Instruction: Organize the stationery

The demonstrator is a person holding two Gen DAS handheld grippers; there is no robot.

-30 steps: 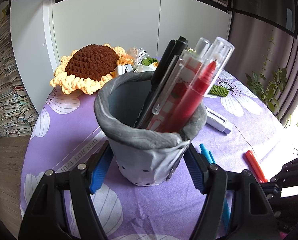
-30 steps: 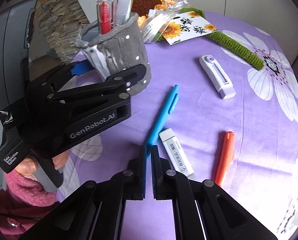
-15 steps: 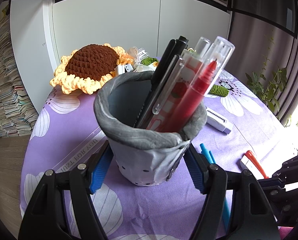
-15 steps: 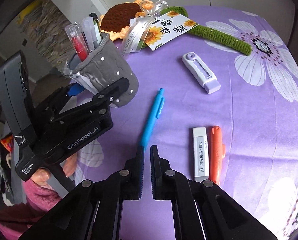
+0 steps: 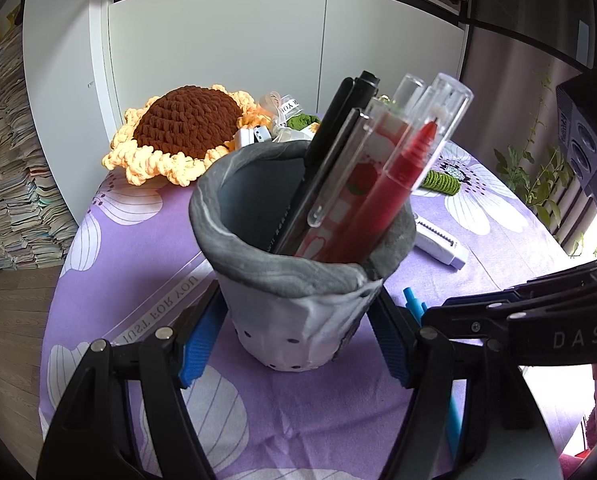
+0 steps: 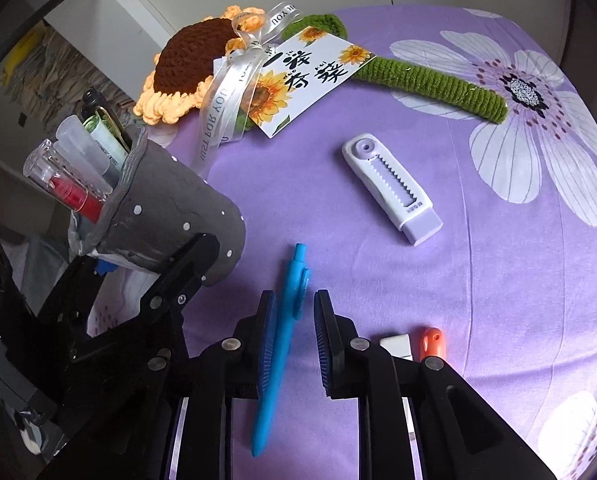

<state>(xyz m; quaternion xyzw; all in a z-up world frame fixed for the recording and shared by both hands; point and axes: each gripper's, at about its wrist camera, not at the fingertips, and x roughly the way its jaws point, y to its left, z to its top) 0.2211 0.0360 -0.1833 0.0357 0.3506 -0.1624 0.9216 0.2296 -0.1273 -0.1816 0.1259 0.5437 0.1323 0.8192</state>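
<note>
A grey fabric pen holder (image 5: pixel 298 304) stands on the purple cloth with several pens (image 5: pixel 382 184) in it. My left gripper (image 5: pixel 296 332) is shut on the holder's base, a pad on each side. The holder also shows in the right wrist view (image 6: pixel 170 224). My right gripper (image 6: pixel 294 332) is open and low over the cloth, its fingers straddling a blue pen (image 6: pixel 280 344) that lies flat between them. A white eraser (image 6: pixel 396 346) and an orange pen (image 6: pixel 432 344) lie just right of the right gripper, partly hidden by its finger.
A white and lilac correction tape (image 6: pixel 390 188) lies on the cloth past the blue pen. A crochet sunflower (image 6: pixel 190 64) with a green stem (image 6: pixel 430 82), ribbon and card (image 6: pixel 302 80) lies at the back. Stacked books (image 5: pixel 6 184) stand left of the table.
My right gripper has opened from shut and moved forward and down, so the blue pen now lies between its fingers. The left gripper and holder have not moved.
</note>
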